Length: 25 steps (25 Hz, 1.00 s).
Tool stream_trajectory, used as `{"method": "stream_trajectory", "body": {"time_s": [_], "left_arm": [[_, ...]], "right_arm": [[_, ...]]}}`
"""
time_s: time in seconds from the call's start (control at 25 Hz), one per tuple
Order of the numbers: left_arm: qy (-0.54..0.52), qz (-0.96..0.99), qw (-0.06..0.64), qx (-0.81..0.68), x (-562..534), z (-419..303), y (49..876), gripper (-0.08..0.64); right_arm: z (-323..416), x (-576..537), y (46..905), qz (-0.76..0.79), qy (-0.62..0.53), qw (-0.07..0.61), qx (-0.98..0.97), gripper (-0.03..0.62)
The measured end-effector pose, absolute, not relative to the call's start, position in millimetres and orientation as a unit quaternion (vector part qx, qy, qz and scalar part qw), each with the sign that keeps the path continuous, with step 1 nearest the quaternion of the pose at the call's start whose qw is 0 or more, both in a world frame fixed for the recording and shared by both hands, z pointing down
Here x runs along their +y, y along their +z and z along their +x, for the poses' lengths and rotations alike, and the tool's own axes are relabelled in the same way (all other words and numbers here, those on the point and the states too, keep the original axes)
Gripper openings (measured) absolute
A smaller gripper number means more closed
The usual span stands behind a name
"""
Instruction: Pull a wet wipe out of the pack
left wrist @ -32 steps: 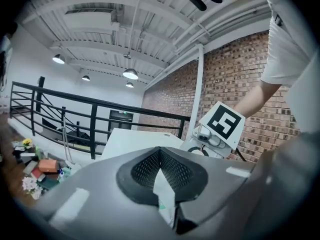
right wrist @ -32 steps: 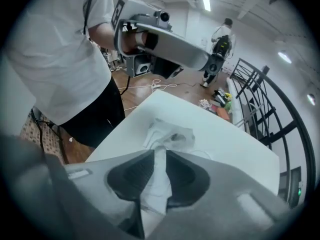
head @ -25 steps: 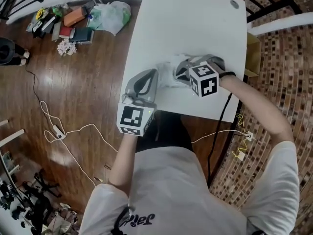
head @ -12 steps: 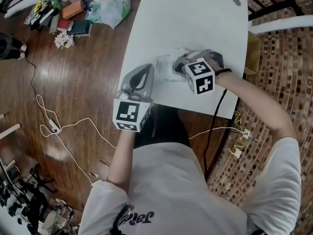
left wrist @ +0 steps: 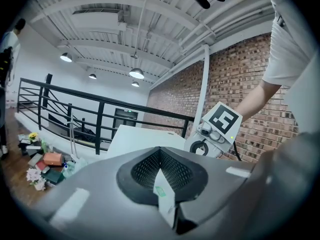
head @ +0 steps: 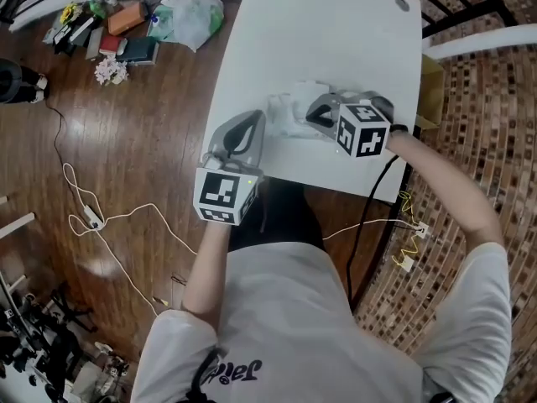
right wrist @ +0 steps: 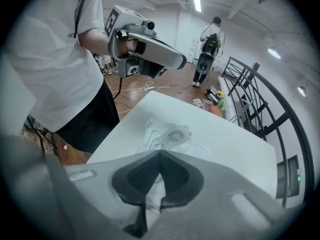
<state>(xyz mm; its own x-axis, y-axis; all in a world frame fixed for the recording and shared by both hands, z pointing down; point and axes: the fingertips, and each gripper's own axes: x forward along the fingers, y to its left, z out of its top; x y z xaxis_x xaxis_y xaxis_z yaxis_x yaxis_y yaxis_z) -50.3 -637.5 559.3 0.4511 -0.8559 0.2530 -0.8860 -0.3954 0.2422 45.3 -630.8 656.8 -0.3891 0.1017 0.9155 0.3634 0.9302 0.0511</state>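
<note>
A crumpled clear wet wipe pack lies near the front edge of the white table. My right gripper points steeply down just right of the pack. In the right gripper view the right gripper is shut, with a thin white wipe pinched between its pads and the pack on the table beyond. My left gripper sits at the pack's left edge. In the left gripper view the left gripper is shut on a small white flap with a green mark. Which part of the pack that flap is, I cannot tell.
Books, flowers and a white plastic bag lie on the wooden floor at the back left. Cables run across the floor at the left. A cardboard box stands by the table's right edge. A person stands far off by the railing.
My right gripper has shifted right and lifted a little away from the pack. The left gripper has stayed where it was.
</note>
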Motion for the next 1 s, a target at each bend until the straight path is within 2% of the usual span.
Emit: {"method": "stream_trajectory", "body": {"time_s": [0.28,0.52,0.68,0.8,1.0], "left_arm": [[0.045,0.84,0.166,-0.514,-640,-46,554,0.017],[0.039,0.852,0.152,-0.499,-644,-34,537,0.017],[0.035,0.861,0.15,-0.485,-648,-23,527,0.017],[0.036,0.87,0.144,-0.47,-649,-8,522,0.017],[0.046,0.885,0.147,-0.44,-648,15,520,0.017]], "right_arm": [[43,-647,606,-0.079,-0.106,0.491,-0.861,-0.012],[62,-674,521,-0.005,-0.092,0.444,-0.891,-0.012],[111,-703,484,0.064,-0.103,0.464,-0.878,-0.012],[168,-717,503,0.113,-0.074,0.509,-0.85,-0.012],[238,-728,601,0.195,0.035,0.556,-0.807,-0.009]]}}
